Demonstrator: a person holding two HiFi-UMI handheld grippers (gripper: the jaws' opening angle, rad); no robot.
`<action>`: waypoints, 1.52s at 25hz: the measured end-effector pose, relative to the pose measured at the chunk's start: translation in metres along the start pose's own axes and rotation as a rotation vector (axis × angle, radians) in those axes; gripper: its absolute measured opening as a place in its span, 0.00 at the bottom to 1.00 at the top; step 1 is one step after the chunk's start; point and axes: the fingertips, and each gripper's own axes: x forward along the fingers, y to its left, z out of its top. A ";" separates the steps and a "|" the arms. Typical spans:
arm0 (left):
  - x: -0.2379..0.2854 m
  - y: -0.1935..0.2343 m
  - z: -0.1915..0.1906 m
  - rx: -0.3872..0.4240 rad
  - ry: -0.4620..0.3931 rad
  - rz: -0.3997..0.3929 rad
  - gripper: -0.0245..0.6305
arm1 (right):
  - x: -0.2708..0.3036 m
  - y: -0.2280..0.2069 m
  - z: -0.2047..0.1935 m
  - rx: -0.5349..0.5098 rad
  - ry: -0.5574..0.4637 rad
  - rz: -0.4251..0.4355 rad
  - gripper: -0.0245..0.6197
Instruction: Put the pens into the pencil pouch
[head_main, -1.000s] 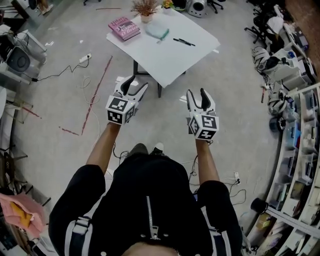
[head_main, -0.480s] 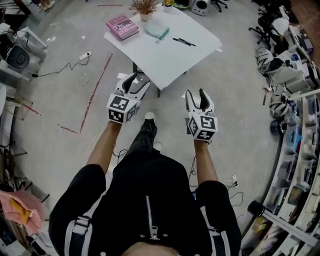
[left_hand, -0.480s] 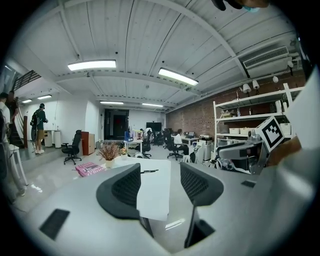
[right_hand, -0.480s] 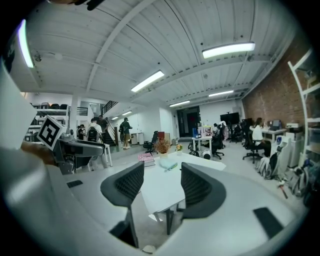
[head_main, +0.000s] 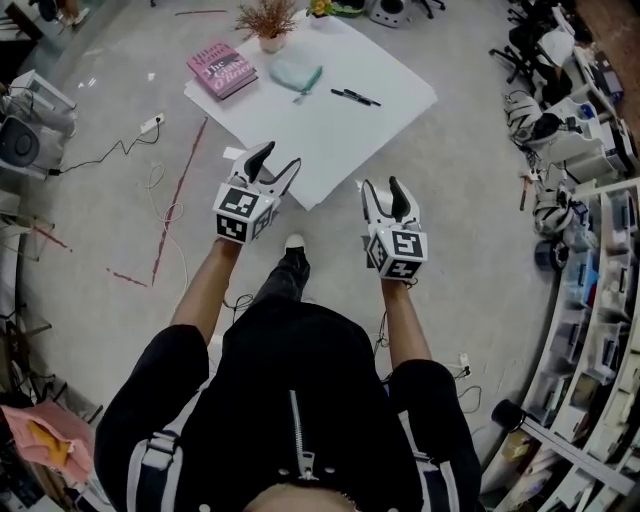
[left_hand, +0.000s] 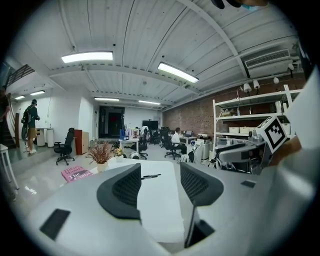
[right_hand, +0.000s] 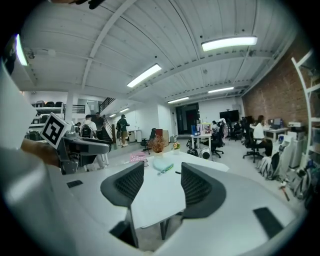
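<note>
Right gripper view: pouch (right_hand: 162, 165) | left gripper view: pens (left_hand: 150, 176) — left gripper (head_main: 277, 158), right gripper (head_main: 382, 186) fingers (right_hand: 125, 187) released

Head view: above the person (head_main: 290, 420), facing steeply down; table (head_main: 330, 135) at upper centre, far.
Left gripper view: low, level, facing the table along its jaws.
Right gripper view: same, farther back.
Shared: table, book (head_main: 220, 68), pens (head_main: 355, 97).

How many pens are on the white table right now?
2. One black pen and a second pen lie close together on the white table, right of the pale green pouch. Any inside the pouch would be hidden.
</note>
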 end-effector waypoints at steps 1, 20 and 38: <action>0.010 0.008 0.001 0.000 0.006 -0.004 0.43 | 0.012 -0.004 0.003 0.006 0.001 -0.004 0.39; 0.139 0.137 0.002 -0.006 0.044 -0.058 0.43 | 0.175 -0.035 0.041 0.045 0.020 -0.060 0.39; 0.212 0.171 -0.010 -0.021 0.091 -0.054 0.43 | 0.240 -0.079 0.037 0.032 0.069 -0.039 0.39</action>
